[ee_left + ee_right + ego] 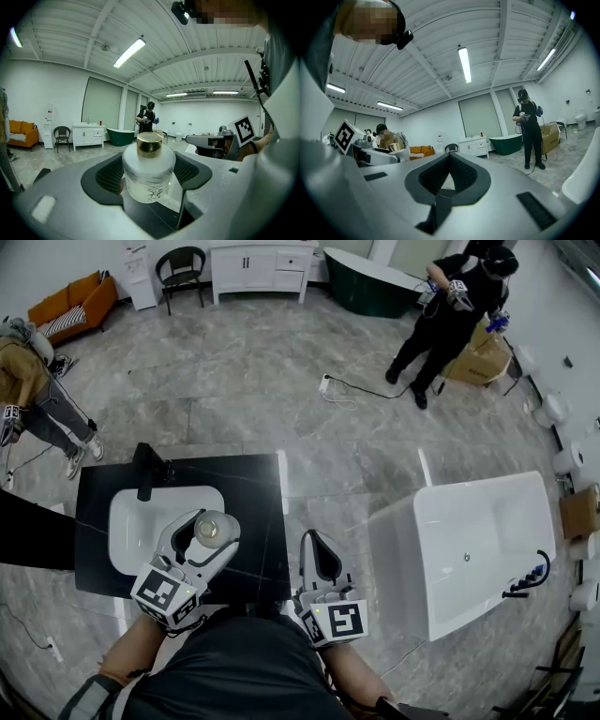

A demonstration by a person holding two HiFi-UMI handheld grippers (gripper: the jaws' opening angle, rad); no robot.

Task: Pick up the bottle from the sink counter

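The bottle is white and round with a gold cap. My left gripper is shut on it, one dark pad on each side of its body. In the head view the bottle hangs over the right edge of the white basin set in the black sink counter. It points upright in the left gripper view. My right gripper stays to the right of the counter's edge. Its jaws meet at the tip with nothing between them.
A black faucet stands at the basin's back. A white bathtub sits to the right. One person bends at far left, another stands at back right beside a green tub. A cable lies on the floor.
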